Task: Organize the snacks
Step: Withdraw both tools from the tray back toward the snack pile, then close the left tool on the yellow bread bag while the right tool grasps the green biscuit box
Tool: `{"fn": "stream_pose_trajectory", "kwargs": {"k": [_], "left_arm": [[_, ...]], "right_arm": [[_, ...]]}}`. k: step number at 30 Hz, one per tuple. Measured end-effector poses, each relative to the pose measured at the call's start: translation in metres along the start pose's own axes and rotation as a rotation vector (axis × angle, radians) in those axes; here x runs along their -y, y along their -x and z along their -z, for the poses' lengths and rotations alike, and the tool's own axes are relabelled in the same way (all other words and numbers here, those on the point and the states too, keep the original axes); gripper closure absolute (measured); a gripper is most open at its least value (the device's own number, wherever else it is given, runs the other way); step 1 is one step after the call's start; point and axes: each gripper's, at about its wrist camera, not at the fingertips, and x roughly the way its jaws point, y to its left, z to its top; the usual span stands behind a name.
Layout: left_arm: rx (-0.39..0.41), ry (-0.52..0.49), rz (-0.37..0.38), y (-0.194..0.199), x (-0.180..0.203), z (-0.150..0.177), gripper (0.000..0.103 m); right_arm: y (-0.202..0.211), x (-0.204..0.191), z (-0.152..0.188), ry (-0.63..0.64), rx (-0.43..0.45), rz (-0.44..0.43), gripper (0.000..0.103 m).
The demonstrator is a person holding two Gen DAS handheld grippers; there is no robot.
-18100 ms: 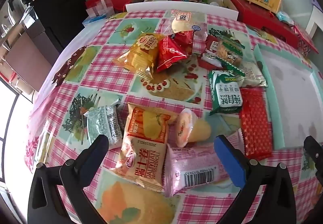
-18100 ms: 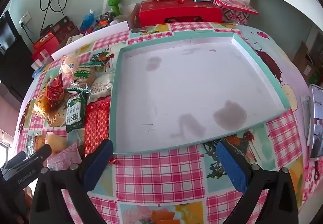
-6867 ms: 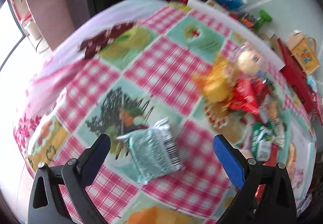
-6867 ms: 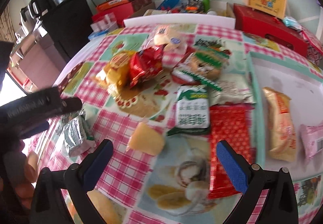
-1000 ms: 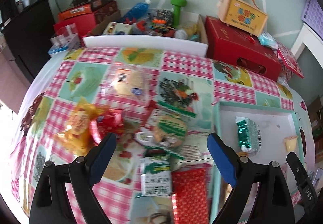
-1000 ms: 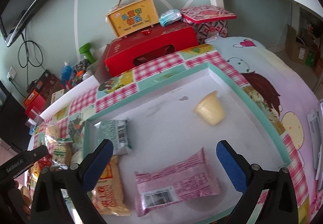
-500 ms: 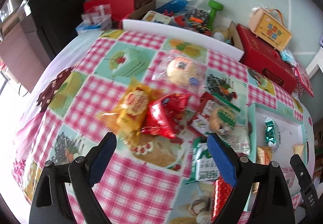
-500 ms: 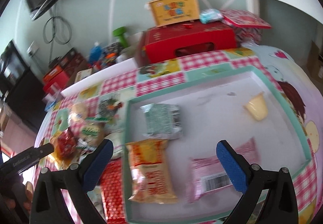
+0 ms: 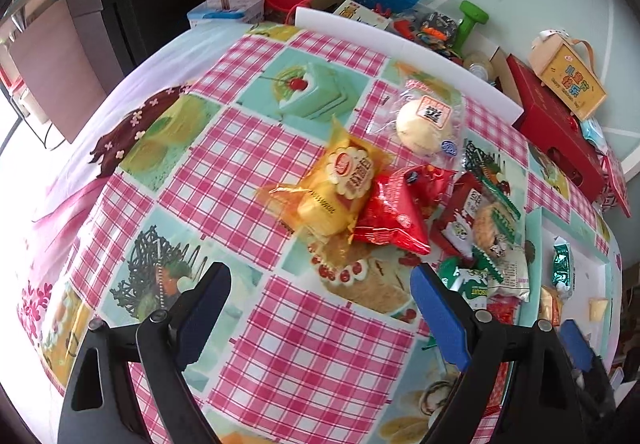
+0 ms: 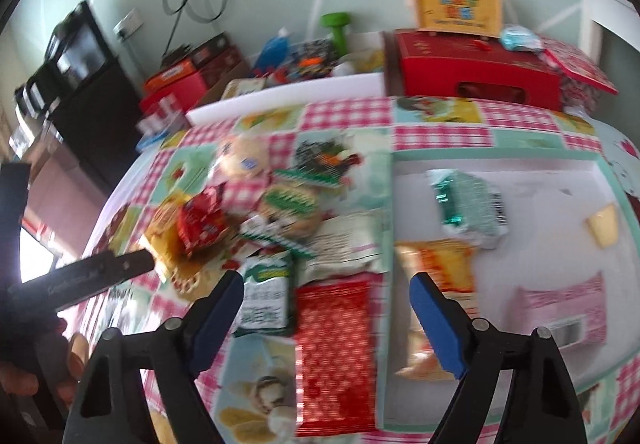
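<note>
Both views swung back to the pile; red packet [image 10: 336, 348] lies, seemingly untouched, between the narrowing right hand-held gripper [image 10: 324, 308].

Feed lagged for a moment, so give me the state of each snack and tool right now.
Left tool: open, empty.
Right tool: open, empty, jaws just narrowed.
Tray: holds four snacks.
Green packet: in tray.
Yellow packet: in tray.
Pink packet: in tray.
Jelly cup: in tray.
Red patterned packet: on tablecloth, outside tray.
</note>
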Motion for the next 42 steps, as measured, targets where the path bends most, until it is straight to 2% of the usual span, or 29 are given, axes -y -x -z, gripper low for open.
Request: {"fn": "stream_pose_trajectory", "kwargs": {"k": [2,6,13,20,22,24,27,30,33,38,42], "left_arm": [[-0.015,0.012,0.004,-0.005,-0.004,-0.001,0.012],[-0.024,0.018,0.004,-0.012,-0.009,-0.006,0.012],[0.012,-0.034,-0.037,-0.026,-0.010,-0.030,0.012],[0.016,-0.070,0.019,-0.048,-0.003,-0.042,0.012],[0.013,-0.076,0.031,-0.053,-0.001,-0.043,0.016],[0.017,-0.073,0.031,-0.057,0.000,-0.043,0.025],[0.012,-0.068,0.043,-0.062,-0.001,-0.042,0.029],[0.009,-0.068,0.055,-0.062,-0.002,-0.042,0.035],[-0.004,-0.080,0.036,-0.062,0.001,-0.041,0.041],[-0.036,-0.081,0.004,-0.060,0.004,-0.033,0.043],[-0.046,-0.085,-0.011,-0.056,0.002,-0.028,0.045]], "right_arm": [[-0.007,-0.007,0.002,0.004,-0.018,-0.010,0.020],[-0.023,-0.019,0.006,0.008,-0.049,-0.018,0.021],[-0.037,-0.028,0.008,0.021,-0.072,-0.009,0.026],[-0.048,-0.033,0.009,0.030,-0.093,-0.006,0.031],[-0.051,-0.035,0.010,0.034,-0.099,-0.006,0.033],[-0.053,-0.036,0.011,0.038,-0.104,-0.005,0.035],[-0.055,-0.037,0.012,0.042,-0.111,-0.002,0.037],[-0.056,-0.040,0.014,0.059,-0.117,0.002,0.044],[-0.058,-0.042,0.016,0.073,-0.123,0.000,0.048],[-0.059,-0.047,0.019,0.101,-0.129,-0.003,0.049],[-0.061,-0.050,0.020,0.113,-0.135,-0.008,0.053]]}}
